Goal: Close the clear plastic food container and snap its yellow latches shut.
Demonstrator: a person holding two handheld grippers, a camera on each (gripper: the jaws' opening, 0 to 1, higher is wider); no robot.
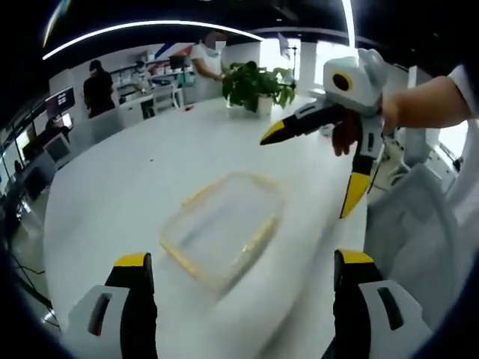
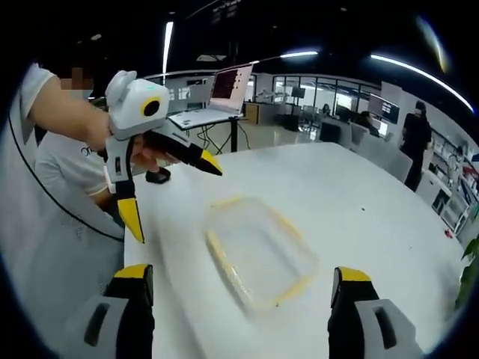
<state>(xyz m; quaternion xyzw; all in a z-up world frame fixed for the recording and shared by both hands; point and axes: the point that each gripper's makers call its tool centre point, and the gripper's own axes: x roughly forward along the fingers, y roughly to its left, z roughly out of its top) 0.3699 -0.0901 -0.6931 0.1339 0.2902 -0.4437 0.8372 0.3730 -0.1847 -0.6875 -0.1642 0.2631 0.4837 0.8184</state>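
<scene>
Container (image 1: 222,226) lies flat on the white table (image 1: 135,187), blurred in both views, clear w/ yellow edging; can't tell whether the lid is seated or the latches are snapped. In my left gripper view it sits mid-table, nearer the edge on my side than the far edge w/ the plant (image 1: 257,86). My left gripper (image 1: 243,273) is above the table short of the container, jaws spread wide, gripping nothing. My right gripper (image 1: 314,168) comes in from the right of that view, up in the air beyond the container's far right corner, yellow tips well apart, nothing between them, my hand (image 1: 393,112) round its body. In the right gripper view the container (image 2: 258,250) is between my right gripper's (image 2: 238,280) own parted jaws, not touching them; my left gripper (image 2: 172,198) hangs over the table's left side, released too, one tip pointing toward the container, the other down. A laptop (image 2: 224,93) stands past the far edge.
</scene>
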